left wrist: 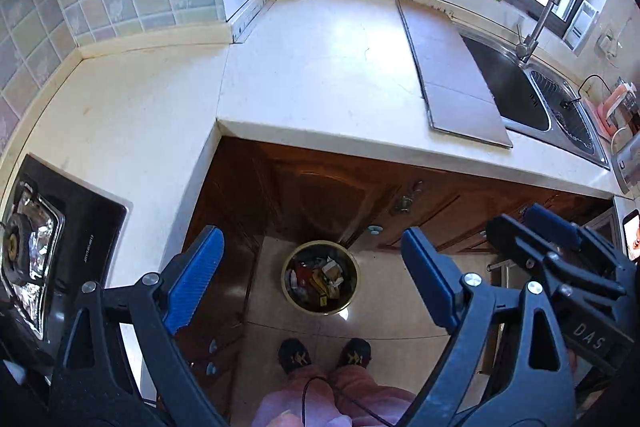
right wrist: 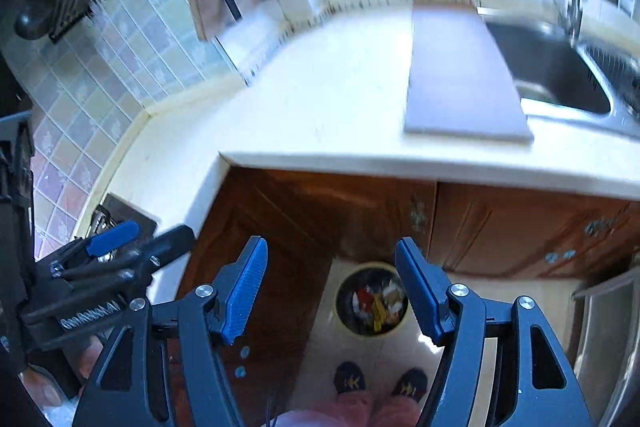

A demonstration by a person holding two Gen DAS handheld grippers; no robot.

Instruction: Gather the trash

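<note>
A: Where's the trash?
B: In the round bin (left wrist: 320,277) on the floor, by the wooden cabinets under the bench (left wrist: 320,67).
A: And the tools?
B: Left tool (left wrist: 308,279) and right tool (right wrist: 332,291) hang well above the bin, both wide open, gripping nothing. Shoes (left wrist: 324,353) stand nearer.

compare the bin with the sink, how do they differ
The bin is round, stands on the floor and holds mixed trash; the sink is a steel basin set in the counter, partly covered by a board, with nothing visible inside. Both open upward.
</note>
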